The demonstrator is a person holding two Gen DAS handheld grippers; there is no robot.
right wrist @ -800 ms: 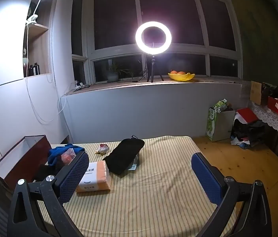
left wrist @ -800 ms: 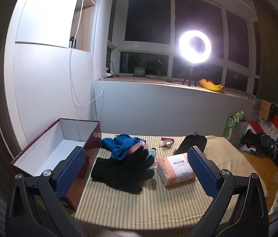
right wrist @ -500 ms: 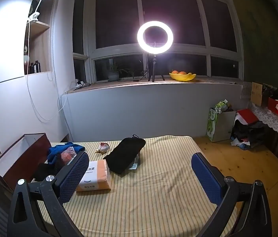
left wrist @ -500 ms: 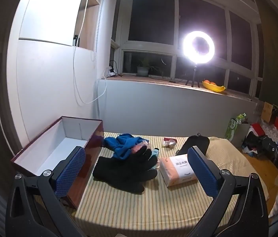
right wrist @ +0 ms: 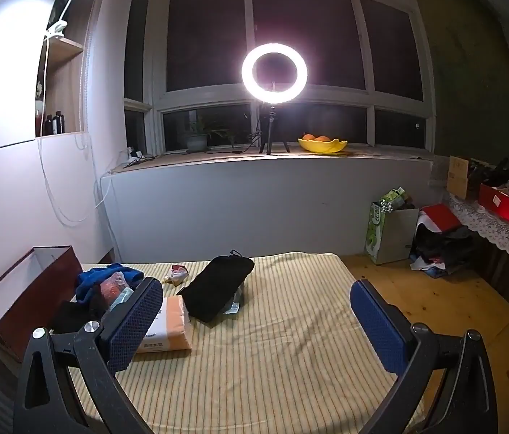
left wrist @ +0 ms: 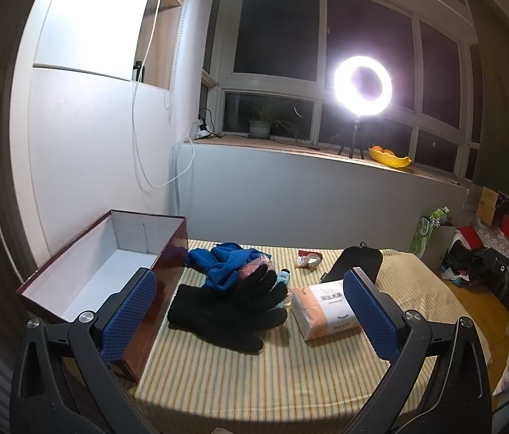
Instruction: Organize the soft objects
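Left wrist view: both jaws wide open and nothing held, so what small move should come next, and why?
Probably ease the left gripper forward and down onto the black gloves. They lie nearest, roughly centred between its open jaws, right beside the open box, whose visible inside looks empty. The right gripper is open too, with only striped cloth between its jaws.

in the left wrist view an open box (left wrist: 84,271) sits at the left edge of the cloth-covered table (left wrist: 272,372), in the lower left of the frame. just right of it lies a pair of gloves (left wrist: 225,311), with a bundle of cloth (left wrist: 225,260) behind them, toward mid-frame. right of the gloves lies a tissue pack (left wrist: 326,311), and behind that a pouch (left wrist: 355,264). a small wrapper (left wrist: 308,258) lies left of the pouch. a ring light (left wrist: 363,85) stands on the windowsill (left wrist: 290,146) in the upper right.
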